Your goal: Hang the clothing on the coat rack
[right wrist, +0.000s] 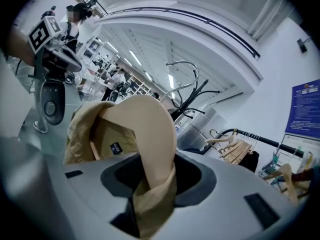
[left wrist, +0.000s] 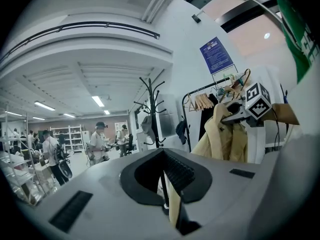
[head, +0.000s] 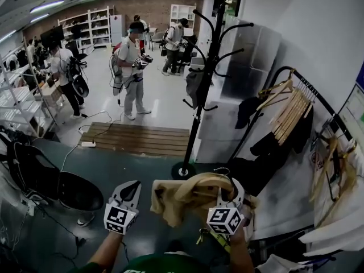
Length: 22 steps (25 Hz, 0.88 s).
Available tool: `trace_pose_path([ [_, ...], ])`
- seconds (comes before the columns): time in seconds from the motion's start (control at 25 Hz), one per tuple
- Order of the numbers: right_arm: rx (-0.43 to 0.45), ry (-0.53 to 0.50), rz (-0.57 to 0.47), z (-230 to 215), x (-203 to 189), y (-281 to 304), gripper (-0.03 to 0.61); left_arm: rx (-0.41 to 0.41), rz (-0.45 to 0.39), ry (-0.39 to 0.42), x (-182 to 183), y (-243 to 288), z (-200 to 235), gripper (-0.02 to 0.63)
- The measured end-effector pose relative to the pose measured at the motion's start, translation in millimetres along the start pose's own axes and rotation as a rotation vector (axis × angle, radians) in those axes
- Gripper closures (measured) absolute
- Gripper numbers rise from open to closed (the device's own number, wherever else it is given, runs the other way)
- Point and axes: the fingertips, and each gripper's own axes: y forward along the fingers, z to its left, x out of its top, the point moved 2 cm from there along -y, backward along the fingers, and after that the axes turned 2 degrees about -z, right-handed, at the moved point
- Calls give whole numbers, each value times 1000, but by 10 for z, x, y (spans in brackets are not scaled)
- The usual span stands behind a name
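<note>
Your right gripper (head: 226, 195) is clenched on the tan jacket (head: 166, 202), which sits on a wooden hanger (head: 200, 186); fabric and hanger shoulder fill its jaws; the jacket is held low in front of you, not on the coat rack (head: 203, 84), which stands just beyond; your left gripper (head: 130, 189) hangs beside the jacket, apart from it, jaws drawn together, gripping nothing I can make out.

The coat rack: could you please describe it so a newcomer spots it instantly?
Find the slatted wooden platform. At its right end stands the black metal coat rack: one pole with curved hooks and a round base, unlike the black hanger-filled garment rail.
</note>
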Motion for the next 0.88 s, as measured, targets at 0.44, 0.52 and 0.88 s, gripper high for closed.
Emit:
trace_pose_path([
  [0.44,8,9,-20,-263,4,656,413,10,5,-14,-1,591,61,611],
  [0.52,14,17,-19,-302,33,779,413,9,4,-16,22,698,100,611],
  [0.88,40,37,-3,-285,178,1232,413,-20,-16,-23,24,1195,392,611],
])
